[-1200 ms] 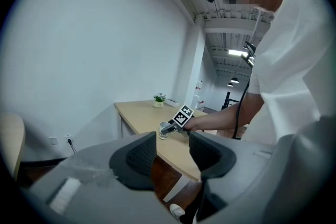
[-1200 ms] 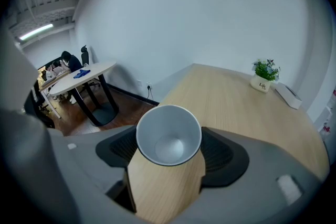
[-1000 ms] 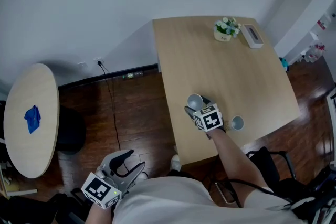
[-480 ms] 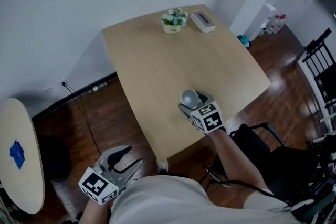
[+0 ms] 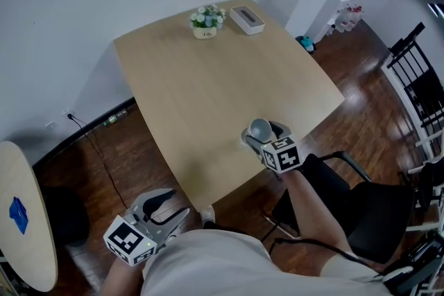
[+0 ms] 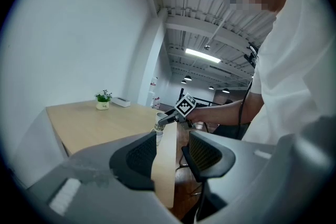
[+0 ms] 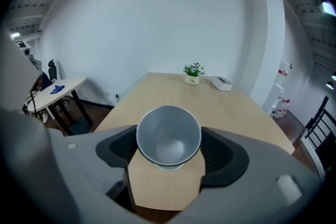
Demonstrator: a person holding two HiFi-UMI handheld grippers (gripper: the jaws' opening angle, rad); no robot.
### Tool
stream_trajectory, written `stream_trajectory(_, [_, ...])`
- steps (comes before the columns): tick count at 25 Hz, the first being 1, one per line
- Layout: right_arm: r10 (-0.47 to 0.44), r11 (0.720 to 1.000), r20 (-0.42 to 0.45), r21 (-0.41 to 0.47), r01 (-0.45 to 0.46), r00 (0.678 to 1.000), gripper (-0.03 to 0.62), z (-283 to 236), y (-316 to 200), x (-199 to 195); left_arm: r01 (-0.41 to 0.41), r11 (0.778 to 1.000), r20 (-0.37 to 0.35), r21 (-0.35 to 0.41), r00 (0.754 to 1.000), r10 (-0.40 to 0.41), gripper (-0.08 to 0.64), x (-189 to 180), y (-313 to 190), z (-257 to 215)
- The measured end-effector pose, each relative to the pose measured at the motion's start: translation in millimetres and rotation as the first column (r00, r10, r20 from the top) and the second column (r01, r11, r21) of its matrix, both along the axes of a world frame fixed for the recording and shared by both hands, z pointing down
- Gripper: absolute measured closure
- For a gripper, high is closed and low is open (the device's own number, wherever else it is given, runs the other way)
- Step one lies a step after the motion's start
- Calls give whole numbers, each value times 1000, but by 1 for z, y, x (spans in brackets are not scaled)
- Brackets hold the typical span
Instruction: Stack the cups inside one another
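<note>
My right gripper (image 5: pixel 269 141) is shut on a grey cup (image 5: pixel 260 128), held tilted over the near edge of the wooden table (image 5: pixel 222 73). In the right gripper view the cup (image 7: pixel 168 136) fills the gap between the jaws, its mouth facing the camera. A pale rim (image 7: pixel 169 166) of a second cup shows just beneath it. From the left gripper view the held cup (image 6: pixel 157 117) hangs right above that second cup (image 6: pixel 157 136). My left gripper (image 5: pixel 165 213) is open and empty, low beside my body and off the table.
At the table's far end stand a small flower pot (image 5: pixel 205 19) and a white box (image 5: pixel 247 19). A black chair (image 5: pixel 361 204) sits under my right arm. A round side table (image 5: pixel 21 218) is at the left, and more black chairs (image 5: pixel 423 90) at the right.
My right gripper has carried the grey cup rightwards along the table's near edge, over the second cup, which the head view no longer shows. The left gripper stayed low and open.
</note>
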State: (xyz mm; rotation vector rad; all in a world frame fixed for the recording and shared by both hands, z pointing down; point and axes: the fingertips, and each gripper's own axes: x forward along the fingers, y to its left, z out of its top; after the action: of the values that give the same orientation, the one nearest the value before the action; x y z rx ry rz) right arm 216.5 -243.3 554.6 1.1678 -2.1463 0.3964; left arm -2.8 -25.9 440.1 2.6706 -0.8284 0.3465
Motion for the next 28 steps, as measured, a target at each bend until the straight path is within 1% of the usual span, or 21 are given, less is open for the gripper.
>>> stream_trajectory(5, [-5, 1000, 19, -21, 6, 1000, 218, 18, -4, -1, 10, 1000, 10, -3, 1000, -10, 353, 3, -3, 1])
stream_trajectory(9, [-6, 998, 21, -60, 7, 1000, 215, 33, -7, -3, 23, 1000, 16, -6, 1000, -23, 352, -2, -4, -1])
stream_trajectory(12, [-11, 997, 8, -82, 12, 1000, 186, 39, -4, -4, 35, 999, 20, -11, 999, -35, 352, -10, 0, 0])
stream_trajectory(14, [-2, 997, -1, -74, 1, 1000, 186, 35, -3, -2, 39, 999, 17, -6, 999, -39, 352, -16, 2, 0])
stream_trajectory(18, [26, 999, 2, -27, -26, 1000, 186, 11, 11, -3, 31, 999, 9, 11, 999, -31, 352, -28, 13, -5])
stream_trajectory(21, [19, 1000, -4, 1, -19, 1000, 186, -5, 42, -15, 14, 999, -2, 30, 1000, -14, 352, -39, 31, -7])
stream_trajectory(23, [14, 1000, 2, 2, -14, 1000, 186, -13, 73, -26, 1, 999, -13, 42, 1000, -1, 352, -49, 48, -8])
stream_trajectory(28, [-4, 1000, 8, -7, 4, 1000, 186, -24, 177, -69, -44, 998, -43, 38, 998, 46, 351, -76, 99, -3])
